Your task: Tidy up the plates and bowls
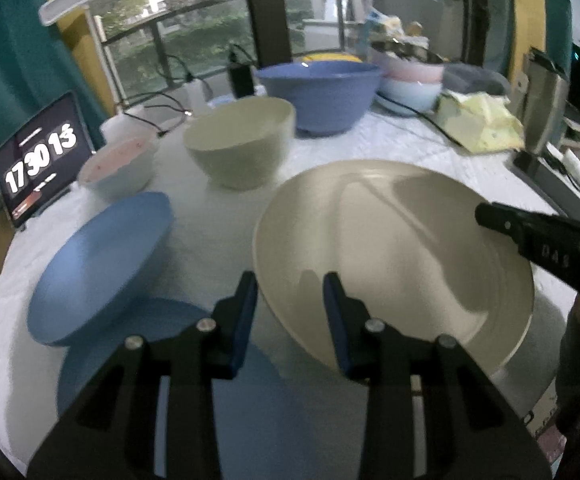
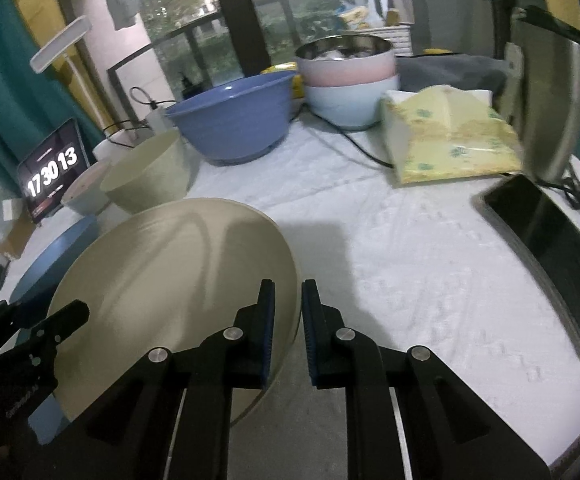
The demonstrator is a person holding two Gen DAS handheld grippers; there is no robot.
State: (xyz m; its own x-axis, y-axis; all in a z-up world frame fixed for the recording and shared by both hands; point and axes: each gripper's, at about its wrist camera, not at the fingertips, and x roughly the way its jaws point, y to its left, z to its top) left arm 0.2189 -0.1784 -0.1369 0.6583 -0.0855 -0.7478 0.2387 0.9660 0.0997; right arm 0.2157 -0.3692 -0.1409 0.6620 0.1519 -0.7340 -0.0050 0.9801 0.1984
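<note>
A white quilted cloth (image 2: pixel 390 248) covers the surface. On it rest a cream bowl (image 1: pixel 240 142), a large blue plastic basin (image 1: pixel 322 94), a yellow tissue pack (image 2: pixel 454 140) and a dark tablet (image 2: pixel 550 248).

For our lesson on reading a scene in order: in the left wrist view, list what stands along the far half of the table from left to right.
Tablet clock → pink-lined bowl → cream bowl → big blue bowl → stacked pink and pale blue bowls → yellow tissue pack → steel kettle.

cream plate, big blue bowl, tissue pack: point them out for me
cream plate (image 1: pixel 390 248), left wrist view, on its inner face
big blue bowl (image 2: pixel 230 128), right wrist view, on its outer wall
tissue pack (image 2: pixel 454 140), right wrist view, on its yellow top
</note>
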